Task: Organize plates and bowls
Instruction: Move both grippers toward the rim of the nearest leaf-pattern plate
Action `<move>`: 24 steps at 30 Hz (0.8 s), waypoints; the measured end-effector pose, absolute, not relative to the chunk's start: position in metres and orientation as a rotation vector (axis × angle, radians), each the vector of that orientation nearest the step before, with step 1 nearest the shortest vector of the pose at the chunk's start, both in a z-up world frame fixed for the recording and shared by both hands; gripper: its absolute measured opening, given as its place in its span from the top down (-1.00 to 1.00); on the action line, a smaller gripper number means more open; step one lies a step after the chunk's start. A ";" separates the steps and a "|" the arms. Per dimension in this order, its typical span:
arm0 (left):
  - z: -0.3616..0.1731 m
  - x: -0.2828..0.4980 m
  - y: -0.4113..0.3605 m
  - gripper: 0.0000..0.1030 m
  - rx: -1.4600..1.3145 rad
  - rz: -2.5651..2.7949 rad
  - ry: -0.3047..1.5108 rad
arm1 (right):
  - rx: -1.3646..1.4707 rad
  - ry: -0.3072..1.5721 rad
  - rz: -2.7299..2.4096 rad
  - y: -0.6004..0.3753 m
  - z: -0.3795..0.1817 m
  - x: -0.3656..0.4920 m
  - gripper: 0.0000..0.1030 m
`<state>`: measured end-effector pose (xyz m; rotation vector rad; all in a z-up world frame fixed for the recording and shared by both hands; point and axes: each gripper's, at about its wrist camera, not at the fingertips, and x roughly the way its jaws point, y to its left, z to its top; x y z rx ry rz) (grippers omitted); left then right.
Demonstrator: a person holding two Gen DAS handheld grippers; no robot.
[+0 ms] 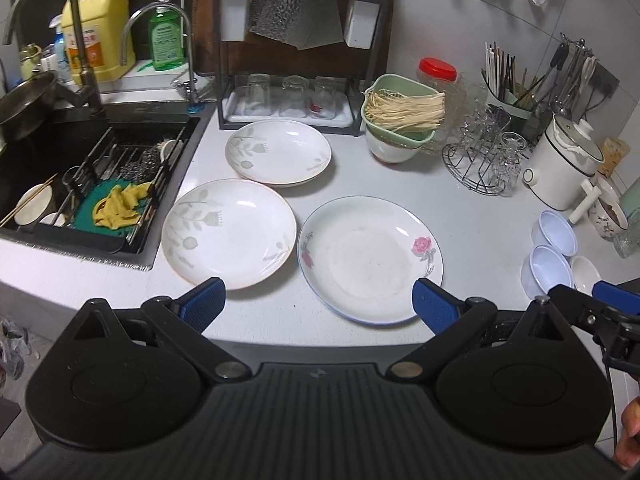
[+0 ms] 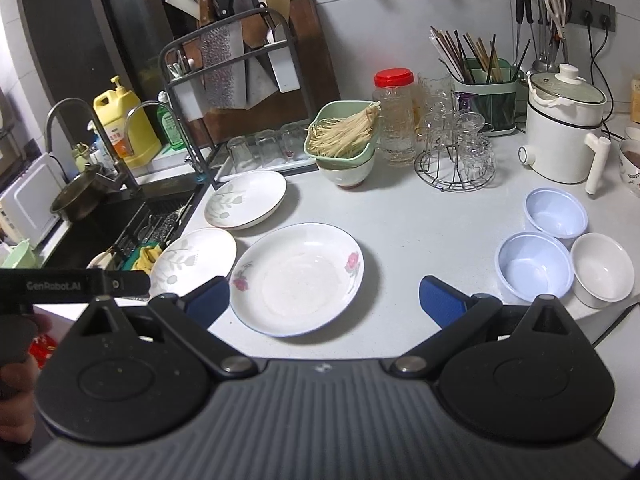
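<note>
Both grippers (image 1: 319, 304) (image 2: 324, 300) spread and empty above rose plate (image 1: 370, 258), leaf plates (image 1: 229, 233) alongside

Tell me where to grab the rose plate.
Take the rose plate by its near rim, coming in low from the front edge of the counter. It lies flat and shallow, so only the raised rim gives the fingers something to pinch. The right gripper is open and probably best placed.

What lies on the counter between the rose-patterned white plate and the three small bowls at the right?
Nothing: between the rose-patterned white plate and the three small bowls only bare white counter shows, clearest in the right wrist view.
</note>
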<state>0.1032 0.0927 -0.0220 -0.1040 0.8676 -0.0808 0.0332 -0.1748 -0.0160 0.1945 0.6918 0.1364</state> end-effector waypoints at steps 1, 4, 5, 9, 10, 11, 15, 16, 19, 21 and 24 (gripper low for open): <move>-0.022 0.109 0.097 -0.96 -0.104 -0.087 0.870 | 0.191 0.694 0.131 -0.170 -0.016 0.037 -1.00; -0.023 0.128 0.111 -0.96 -0.097 -0.103 0.868 | 0.153 0.690 0.100 -0.153 -0.018 0.046 -1.00; -0.024 0.136 0.116 -0.96 -0.091 -0.111 0.869 | 0.155 0.695 0.101 -0.148 -0.019 0.049 -1.00; -0.028 0.162 0.138 -0.96 -0.077 -0.128 0.877 | 0.173 0.698 0.111 -0.127 -0.022 0.061 -1.00; -0.030 0.169 0.145 -0.96 -0.074 -0.132 0.878 | 0.169 0.698 0.107 -0.121 -0.022 0.065 -1.00; -0.032 0.175 0.150 -0.96 -0.072 -0.135 0.882 | 0.166 0.699 0.102 -0.114 -0.022 0.069 -1.00; -0.038 0.195 0.175 -0.96 -0.074 -0.154 0.897 | 0.189 0.720 0.084 -0.094 -0.027 0.085 -1.00; -0.040 0.200 0.182 -0.96 -0.074 -0.160 0.901 | 0.194 0.723 0.082 -0.088 -0.028 0.089 -1.00; -0.046 0.214 0.198 -0.96 -0.063 -0.175 0.914 | 0.205 0.730 0.082 -0.068 -0.032 0.099 -1.00; -0.051 0.223 0.208 -0.96 -0.050 -0.186 0.920 | 0.204 0.736 0.077 -0.056 -0.034 0.107 -1.00; -0.060 0.235 0.221 -0.96 -0.034 -0.200 0.930 | 0.211 0.746 0.073 -0.040 -0.040 0.115 -1.00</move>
